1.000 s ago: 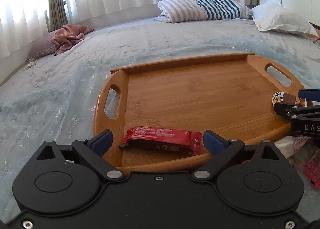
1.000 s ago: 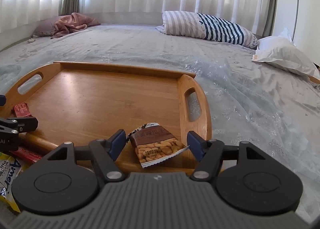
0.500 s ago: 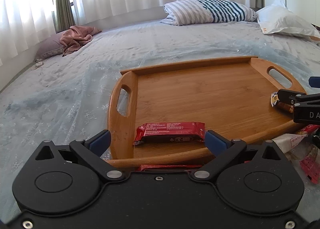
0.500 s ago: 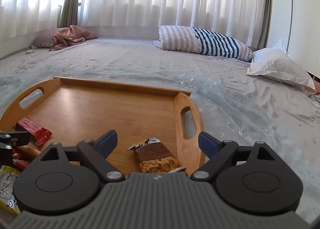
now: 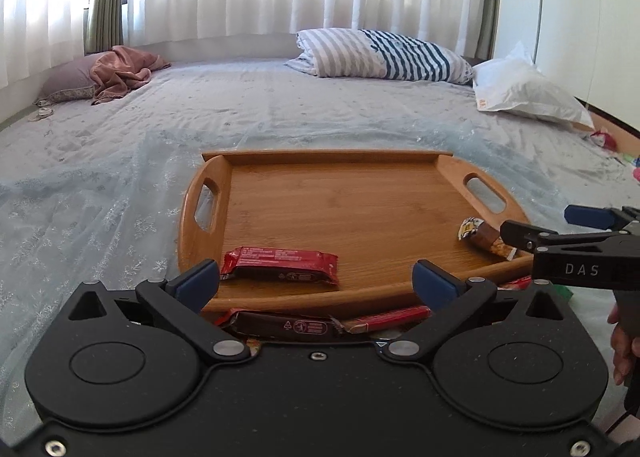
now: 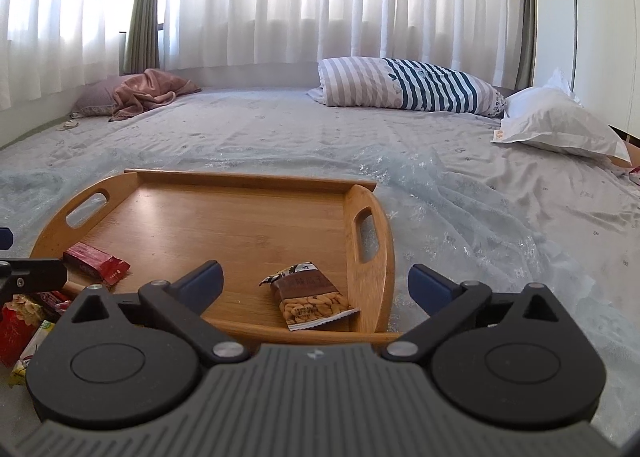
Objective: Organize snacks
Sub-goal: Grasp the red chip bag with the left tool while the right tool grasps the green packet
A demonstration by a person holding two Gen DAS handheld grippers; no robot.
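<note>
Rumpled bedsheet [image 5: 280, 125] — smooth bamboo tray [image 5: 360, 193]

One tray [image 5: 208, 193], two packets [image 5: 280, 263] inside.

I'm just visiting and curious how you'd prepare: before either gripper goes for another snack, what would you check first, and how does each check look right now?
1. Left gripper free of any snack: ok; its jaws stand wide apart with nothing between the pads.
2. Right gripper free: ok; its jaws are opening and nothing is gripped.
3. Red bar lying flat inside the wooden tray: ok.
4. Peanut packet fully inside the tray: ok, near the right handle.
5. Snacks left to pick: ok; a dark wrapper and others lie on the bed in front of the tray.
6. Room left on the tray: ok; most of its floor is bare.
</note>
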